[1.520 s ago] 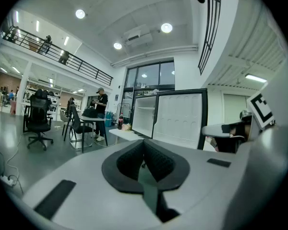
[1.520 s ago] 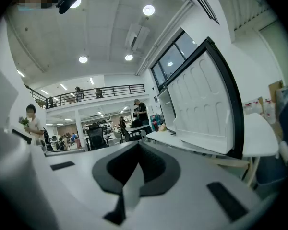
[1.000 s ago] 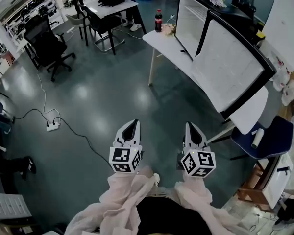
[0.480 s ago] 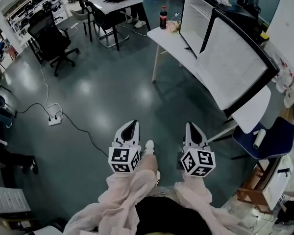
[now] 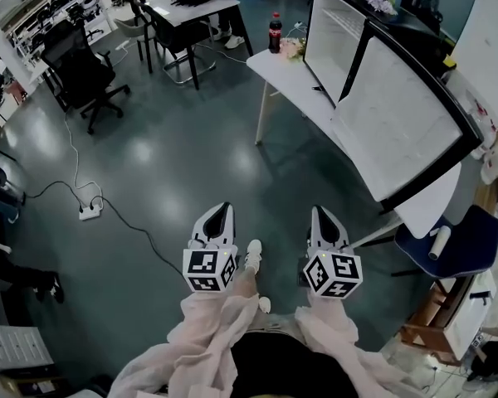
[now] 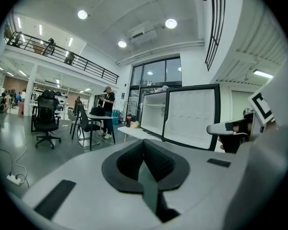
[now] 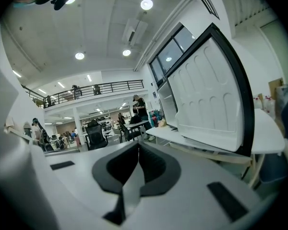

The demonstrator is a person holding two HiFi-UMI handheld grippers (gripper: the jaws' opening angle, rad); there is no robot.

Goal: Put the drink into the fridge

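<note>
The drink, a cola bottle (image 5: 275,32) with a red cap, stands at the far end of a white table (image 5: 286,77); in the left gripper view the bottle (image 6: 128,119) is small and far off. The fridge (image 5: 330,28) stands on that table with its black-framed door (image 5: 398,123) swung wide open. In the head view my left gripper (image 5: 221,214) and right gripper (image 5: 322,215) are held side by side, low over the floor and far short of the table. Both are shut and empty, their dark pads meeting in the left gripper view (image 6: 144,143) and the right gripper view (image 7: 138,147).
A power strip (image 5: 90,212) with trailing cables lies on the grey floor at left. Black office chairs (image 5: 81,73) and a dark table (image 5: 191,7) stand at the back left. A blue chair (image 5: 448,247) carrying a white roll sits at right. A person (image 6: 107,110) stands by the far table.
The person has taken a step forward; a white shoe now shows between the grippers. Both grippers keep their place in the view and stay shut.
</note>
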